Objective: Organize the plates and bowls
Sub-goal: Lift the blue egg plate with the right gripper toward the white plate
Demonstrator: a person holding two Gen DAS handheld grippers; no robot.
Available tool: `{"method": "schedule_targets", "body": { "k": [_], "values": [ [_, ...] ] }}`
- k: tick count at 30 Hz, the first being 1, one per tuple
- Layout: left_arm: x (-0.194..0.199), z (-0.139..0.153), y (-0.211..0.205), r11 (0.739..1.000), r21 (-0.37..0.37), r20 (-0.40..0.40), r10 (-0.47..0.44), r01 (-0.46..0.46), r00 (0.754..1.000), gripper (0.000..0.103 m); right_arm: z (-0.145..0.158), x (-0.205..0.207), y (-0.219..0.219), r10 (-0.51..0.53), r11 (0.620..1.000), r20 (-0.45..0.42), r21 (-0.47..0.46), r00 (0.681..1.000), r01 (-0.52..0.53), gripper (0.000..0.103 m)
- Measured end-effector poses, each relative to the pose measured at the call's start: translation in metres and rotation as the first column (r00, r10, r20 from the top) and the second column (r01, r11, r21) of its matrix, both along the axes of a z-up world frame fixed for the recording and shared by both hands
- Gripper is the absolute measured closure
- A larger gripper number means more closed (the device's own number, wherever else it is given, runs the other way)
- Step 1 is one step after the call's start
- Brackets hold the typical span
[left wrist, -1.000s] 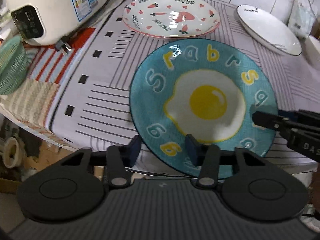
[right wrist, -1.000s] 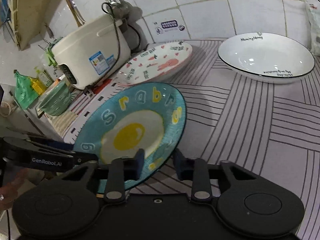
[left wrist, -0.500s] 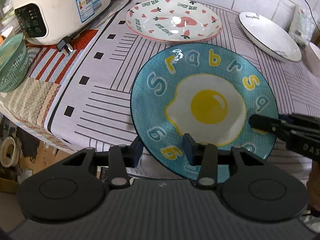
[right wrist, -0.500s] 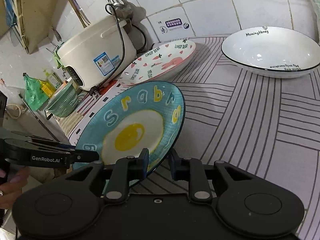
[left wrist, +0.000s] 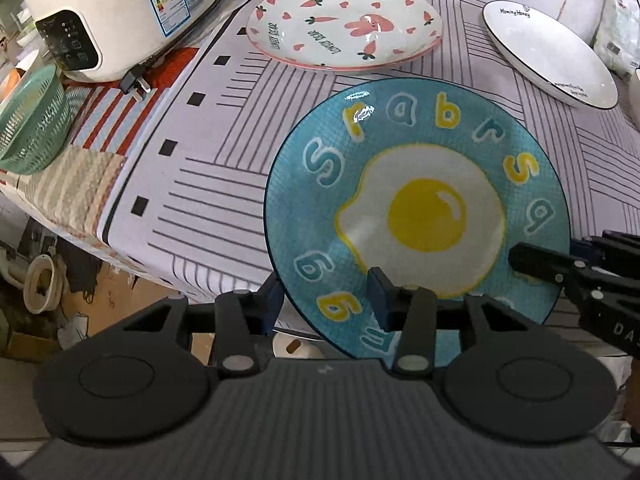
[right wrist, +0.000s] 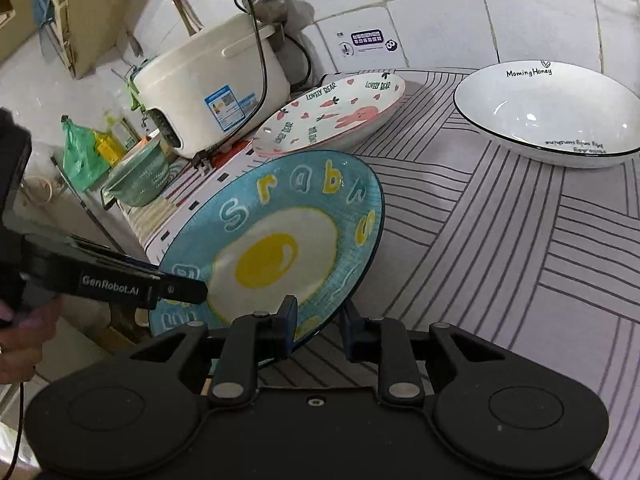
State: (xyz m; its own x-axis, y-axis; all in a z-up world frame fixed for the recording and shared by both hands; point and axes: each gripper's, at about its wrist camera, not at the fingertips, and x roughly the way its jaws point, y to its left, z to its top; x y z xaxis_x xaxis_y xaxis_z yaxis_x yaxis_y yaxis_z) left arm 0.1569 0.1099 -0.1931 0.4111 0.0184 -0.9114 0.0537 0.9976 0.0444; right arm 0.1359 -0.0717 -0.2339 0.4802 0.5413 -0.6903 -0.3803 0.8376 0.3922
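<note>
Tilting, face up, the blue egg plate (left wrist: 420, 216) hangs over the worktop's (left wrist: 208, 200) front edge, near side lifted, far rim toward the carrot plate (left wrist: 344, 24). Round, no long axis. Left tongs (left wrist: 324, 300) part-closed, gripping its near rim. Right tongs (right wrist: 318, 326) narrower, clamping the right rim. White bowl (right wrist: 548, 112) well apart.

"LOVELY BEAR" is showing on the carrot plate (left wrist: 344, 24), "Morning Honey" on the white bowl (right wrist: 548, 116), "GenRobot.AI" on the left gripper (right wrist: 192, 292).
</note>
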Motion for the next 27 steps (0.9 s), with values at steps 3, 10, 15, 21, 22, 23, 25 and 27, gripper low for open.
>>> {"method": "schedule_targets", "body": {
  "k": [3, 10, 15, 21, 22, 23, 25, 27],
  "values": [
    [-0.007, 0.003, -0.008, 1.0, -0.003, 0.019, -0.003, 0.003, 1.0, 0.06, 0.002, -0.004, -0.007, -0.006, 1.0, -0.009, 0.007, 1.0, 0.006, 0.076],
    [-0.009, 0.026, -0.029, 1.0, -0.012, 0.081, -0.027, 0.028, 0.996, 0.06, 0.021, -0.011, -0.027, -0.039, 0.999, 0.018, 0.022, 0.999, 0.039, 0.076],
    [0.003, 0.049, -0.049, 0.998, -0.038, 0.122, -0.048, 0.053, 0.991, 0.06, 0.04, -0.012, -0.044, -0.087, 0.996, 0.046, 0.023, 0.995, 0.086, 0.075],
    [0.015, 0.076, -0.078, 0.994, -0.051, 0.19, -0.086, 0.097, 0.978, 0.059, 0.066, -0.008, -0.075, -0.129, 0.991, 0.089, 0.051, 0.988, 0.125, 0.075],
    [0.019, 0.08, -0.081, 0.992, -0.063, 0.192, -0.092, 0.106, 0.977, 0.06, 0.07, -0.007, -0.081, -0.132, 0.99, 0.094, 0.06, 0.987, 0.126, 0.075],
    [0.022, 0.081, -0.084, 0.991, -0.074, 0.194, -0.096, 0.112, 0.976, 0.06, 0.074, -0.006, -0.087, -0.134, 0.989, 0.1, 0.07, 0.986, 0.128, 0.075],
    [0.028, 0.085, -0.091, 0.988, -0.091, 0.204, -0.102, 0.123, 0.974, 0.059, 0.081, -0.005, -0.096, -0.137, 0.989, 0.123, 0.07, 0.983, 0.13, 0.075],
    [0.037, 0.086, -0.097, 0.986, -0.105, 0.213, -0.105, 0.13, 0.971, 0.06, 0.089, -0.002, -0.103, -0.143, 0.989, 0.147, 0.064, 0.979, 0.135, 0.075]
  ]
}}
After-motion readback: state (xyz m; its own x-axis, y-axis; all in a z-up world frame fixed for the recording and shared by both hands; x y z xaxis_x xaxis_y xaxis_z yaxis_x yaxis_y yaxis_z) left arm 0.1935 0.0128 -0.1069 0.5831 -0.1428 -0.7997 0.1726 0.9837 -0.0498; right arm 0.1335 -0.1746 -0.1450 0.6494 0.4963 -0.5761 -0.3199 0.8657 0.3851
